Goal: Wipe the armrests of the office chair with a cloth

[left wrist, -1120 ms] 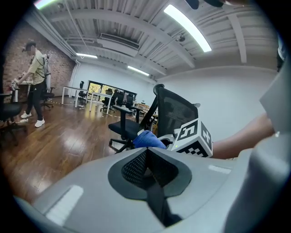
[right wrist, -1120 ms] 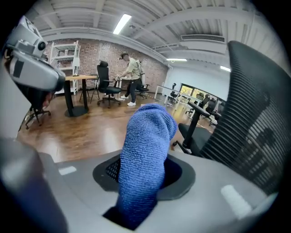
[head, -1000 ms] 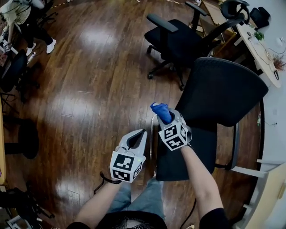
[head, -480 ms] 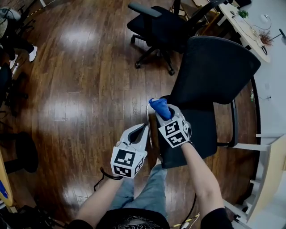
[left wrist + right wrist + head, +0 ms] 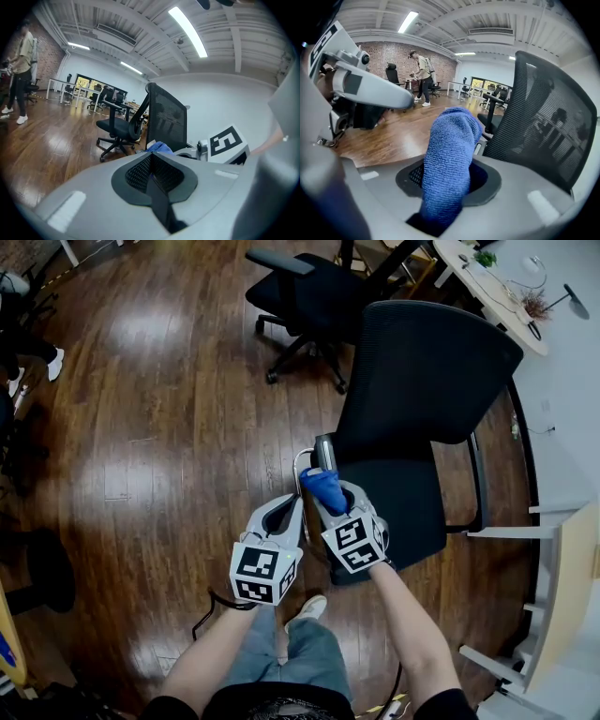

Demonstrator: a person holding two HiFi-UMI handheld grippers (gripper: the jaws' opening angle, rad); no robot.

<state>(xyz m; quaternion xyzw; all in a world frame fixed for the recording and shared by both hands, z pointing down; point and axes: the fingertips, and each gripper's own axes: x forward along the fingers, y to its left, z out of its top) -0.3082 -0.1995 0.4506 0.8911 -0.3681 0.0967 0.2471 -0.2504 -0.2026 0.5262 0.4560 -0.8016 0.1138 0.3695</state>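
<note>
The right gripper (image 5: 337,506) clamps a blue cloth (image 5: 324,487) just beside the armrest (image 5: 325,451) of the chair (image 5: 427,371); the left gripper (image 5: 282,516) (jaws together, nothing between) sits alongside.

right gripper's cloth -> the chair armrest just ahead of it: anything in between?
Nothing visible. The blue cloth, clamped in the right gripper, has its tip right at the near end of the armrest; whether they touch can't be told. The left gripper sits beside it to the left, jaws together and empty, off that line.
</note>
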